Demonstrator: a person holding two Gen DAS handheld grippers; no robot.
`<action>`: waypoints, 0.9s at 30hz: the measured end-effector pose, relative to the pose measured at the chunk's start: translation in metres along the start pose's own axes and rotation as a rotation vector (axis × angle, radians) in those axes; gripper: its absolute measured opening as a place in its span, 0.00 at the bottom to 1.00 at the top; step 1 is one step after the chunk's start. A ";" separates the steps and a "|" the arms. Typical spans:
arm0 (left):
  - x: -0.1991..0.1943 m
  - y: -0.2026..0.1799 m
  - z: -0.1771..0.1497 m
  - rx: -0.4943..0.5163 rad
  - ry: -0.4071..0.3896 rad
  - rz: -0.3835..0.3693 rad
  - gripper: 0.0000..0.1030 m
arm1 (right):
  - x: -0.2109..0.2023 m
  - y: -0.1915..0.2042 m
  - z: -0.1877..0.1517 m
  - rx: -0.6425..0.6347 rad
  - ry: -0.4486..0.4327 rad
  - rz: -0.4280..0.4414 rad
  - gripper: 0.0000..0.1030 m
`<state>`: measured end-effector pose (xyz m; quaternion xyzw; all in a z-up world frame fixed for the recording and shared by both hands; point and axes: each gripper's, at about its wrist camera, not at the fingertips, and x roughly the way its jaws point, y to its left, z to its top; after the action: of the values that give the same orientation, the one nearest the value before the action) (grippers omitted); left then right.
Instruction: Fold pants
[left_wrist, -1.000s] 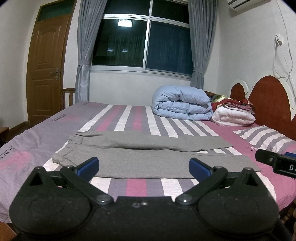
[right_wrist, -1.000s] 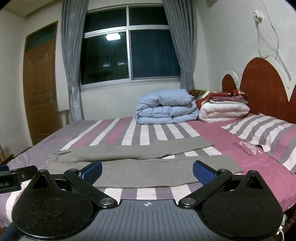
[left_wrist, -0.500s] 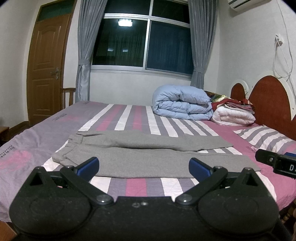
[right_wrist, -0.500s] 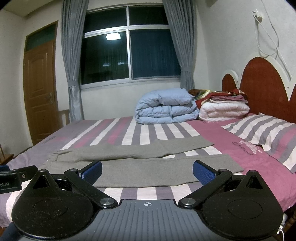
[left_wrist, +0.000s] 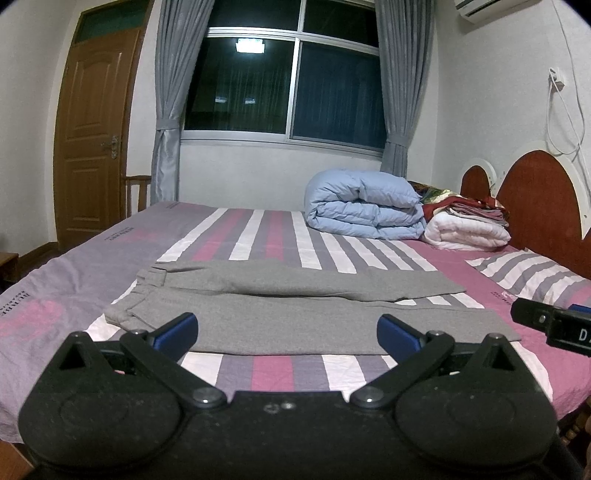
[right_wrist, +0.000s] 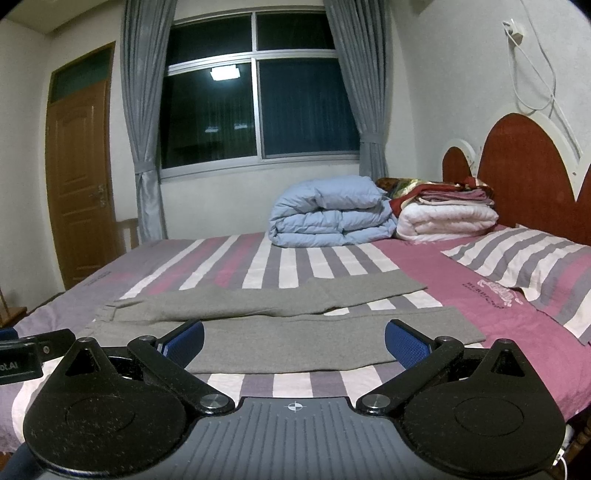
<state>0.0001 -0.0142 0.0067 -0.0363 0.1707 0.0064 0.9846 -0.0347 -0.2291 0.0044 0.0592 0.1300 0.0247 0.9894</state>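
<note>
The grey pants lie flat on the bed, waistband on the left, legs to the right. My left gripper hovers empty, fingers spread; my right gripper is the same. I think I should pinch waistband and hem together, then lift evenly.

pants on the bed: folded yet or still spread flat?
Spread flat, unfolded. The grey pants lie full length across the striped bed, both legs side by side, waistband at the left. Left gripper and right gripper are open, holding nothing.
</note>
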 end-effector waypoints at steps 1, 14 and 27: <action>0.000 -0.002 0.000 0.001 0.002 -0.001 0.94 | 0.000 0.000 0.000 0.001 0.002 0.000 1.00; 0.020 0.014 0.013 0.066 -0.018 0.022 0.94 | 0.022 0.002 0.020 0.018 -0.009 0.070 1.00; 0.134 0.133 0.075 0.082 0.106 0.134 0.94 | 0.166 0.055 0.105 -0.046 0.002 0.332 1.00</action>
<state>0.1484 0.1243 0.0223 0.0150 0.2248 0.0632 0.9722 0.1508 -0.1760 0.0698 0.0570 0.1189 0.1906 0.9728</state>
